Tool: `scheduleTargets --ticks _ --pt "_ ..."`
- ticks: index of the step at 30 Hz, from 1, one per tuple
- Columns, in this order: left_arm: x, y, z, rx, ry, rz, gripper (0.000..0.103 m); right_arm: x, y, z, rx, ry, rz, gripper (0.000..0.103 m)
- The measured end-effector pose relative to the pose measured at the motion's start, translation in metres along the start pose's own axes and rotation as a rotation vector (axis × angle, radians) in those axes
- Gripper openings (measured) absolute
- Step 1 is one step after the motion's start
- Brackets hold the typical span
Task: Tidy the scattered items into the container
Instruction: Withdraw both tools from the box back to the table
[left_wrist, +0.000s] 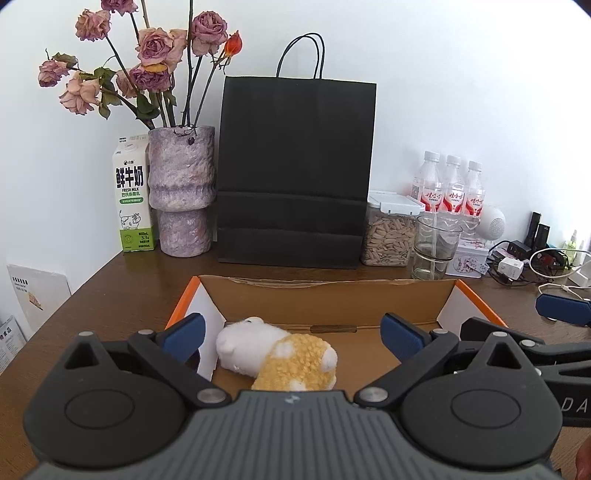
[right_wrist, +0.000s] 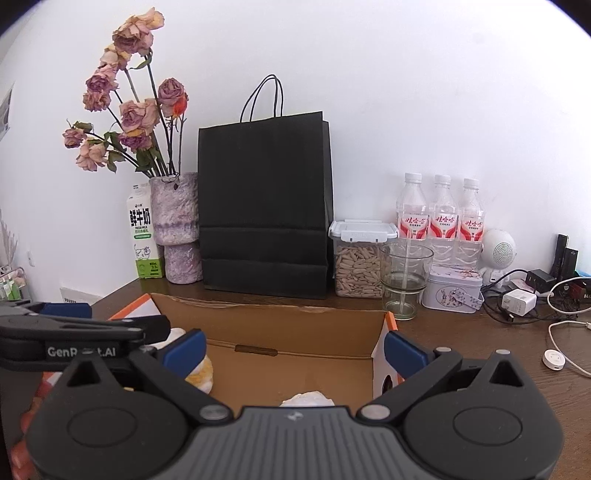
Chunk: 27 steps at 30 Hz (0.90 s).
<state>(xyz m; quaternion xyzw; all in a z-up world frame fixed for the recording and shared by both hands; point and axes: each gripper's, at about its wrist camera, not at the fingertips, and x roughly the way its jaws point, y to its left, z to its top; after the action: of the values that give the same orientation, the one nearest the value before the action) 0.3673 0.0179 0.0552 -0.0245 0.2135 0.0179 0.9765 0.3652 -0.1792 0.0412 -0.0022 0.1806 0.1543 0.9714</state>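
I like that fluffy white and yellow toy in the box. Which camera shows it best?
The left wrist view: the plush toy lies almost whole inside the cardboard box, between the open fingers. In the right wrist view only a yellow-and-white edge peeks out behind the left-hand blue finger pad.

A plain white wall (left_wrist: 443, 92) stands far ahead of me, evenly lit. The dark brown wooden surface (left_wrist: 122, 291) runs right up against it.
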Motion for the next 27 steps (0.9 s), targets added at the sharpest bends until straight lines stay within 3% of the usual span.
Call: scheduleTargets --ticks 13,27 --pt "-0.078 0.005 -0.01 0.027 -0.041 -0.017 0.103 -0.081 0.015 -0.014 -0.029 -0.025 -0.009 0.103" --pt "-0.168 0.04 -0.049 0.02 -0.059 0.025 0.103 -0.175 0.036 -0.06 -0.065 0.0 -0.004 0.103"
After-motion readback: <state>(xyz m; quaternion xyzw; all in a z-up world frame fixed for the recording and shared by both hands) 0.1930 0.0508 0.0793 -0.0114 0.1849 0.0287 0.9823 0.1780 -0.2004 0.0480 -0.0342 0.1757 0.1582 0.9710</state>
